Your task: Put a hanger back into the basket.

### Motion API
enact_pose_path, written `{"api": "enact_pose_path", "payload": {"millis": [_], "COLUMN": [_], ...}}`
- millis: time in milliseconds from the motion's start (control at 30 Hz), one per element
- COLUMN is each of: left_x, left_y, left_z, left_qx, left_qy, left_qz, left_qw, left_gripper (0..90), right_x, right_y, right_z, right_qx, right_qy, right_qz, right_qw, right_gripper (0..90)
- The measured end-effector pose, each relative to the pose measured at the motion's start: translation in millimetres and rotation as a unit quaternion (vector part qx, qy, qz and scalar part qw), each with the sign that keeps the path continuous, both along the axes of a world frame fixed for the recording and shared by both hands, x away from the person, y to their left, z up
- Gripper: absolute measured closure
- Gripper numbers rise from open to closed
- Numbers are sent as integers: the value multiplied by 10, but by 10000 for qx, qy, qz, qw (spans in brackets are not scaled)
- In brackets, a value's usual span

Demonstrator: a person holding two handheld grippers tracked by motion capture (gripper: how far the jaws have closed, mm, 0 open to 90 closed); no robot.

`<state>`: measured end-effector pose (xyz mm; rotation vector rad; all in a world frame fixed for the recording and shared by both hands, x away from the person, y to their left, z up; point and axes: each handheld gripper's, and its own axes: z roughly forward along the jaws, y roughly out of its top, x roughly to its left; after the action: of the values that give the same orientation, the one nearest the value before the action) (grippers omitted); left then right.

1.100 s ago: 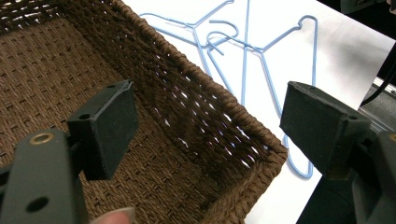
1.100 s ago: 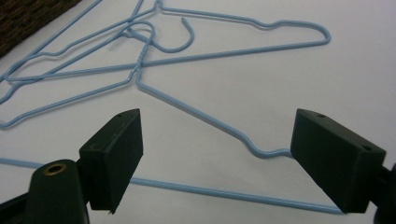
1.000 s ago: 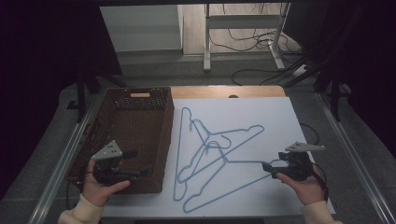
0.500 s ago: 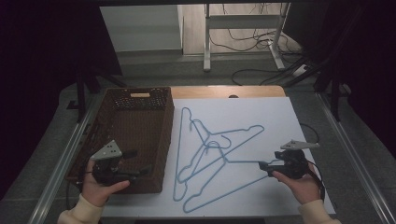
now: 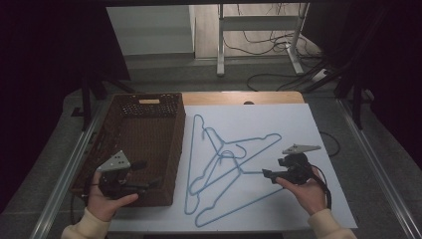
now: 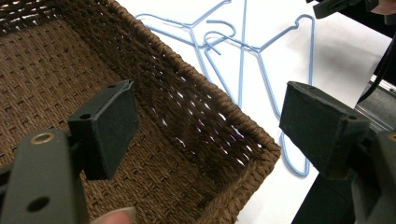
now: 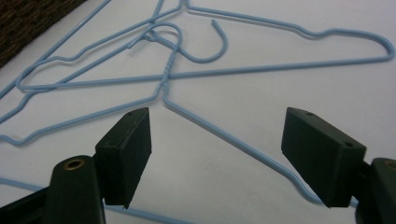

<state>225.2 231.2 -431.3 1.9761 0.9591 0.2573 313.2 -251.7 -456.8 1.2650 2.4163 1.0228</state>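
Sliding in across the white sheet from its earlier spot, the right gripper [image 5: 266, 174] nears the blue wire hangers [image 5: 229, 159] beside the wicker basket [image 5: 144, 144]. Its jaws have just been closing, yet gape wide, one wire between them, probably untouched. The left gripper [image 5: 149, 184] hovers, released, over the basket.

Blue hangers [image 5: 226, 164] — brown woven basket [image 5: 144, 137]
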Motion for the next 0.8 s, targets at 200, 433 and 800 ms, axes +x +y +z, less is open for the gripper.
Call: {"api": "enact_pose_path", "payload": {"millis": [200, 433, 800], "left_x": [-10, -8, -4], "left_y": [-2, -3, -4], "left_z": [3, 1, -2], "left_qx": [-14, -16, -18], "left_qy": [-11, -11, -6], "left_qz": [8, 9, -4], "left_qw": [10000, 10000, 10000], "left_gripper": [196, 197, 198], "right_x": [52, 132, 301], "right_y": [156, 314, 650], "right_z": [8, -20, -106], "right_qx": [-75, -182, -367], "right_qy": [13, 71, 233], "right_qz": [102, 161, 320], "right_qw": [9999, 9997, 9985], "right_gripper": [266, 285, 327]}}
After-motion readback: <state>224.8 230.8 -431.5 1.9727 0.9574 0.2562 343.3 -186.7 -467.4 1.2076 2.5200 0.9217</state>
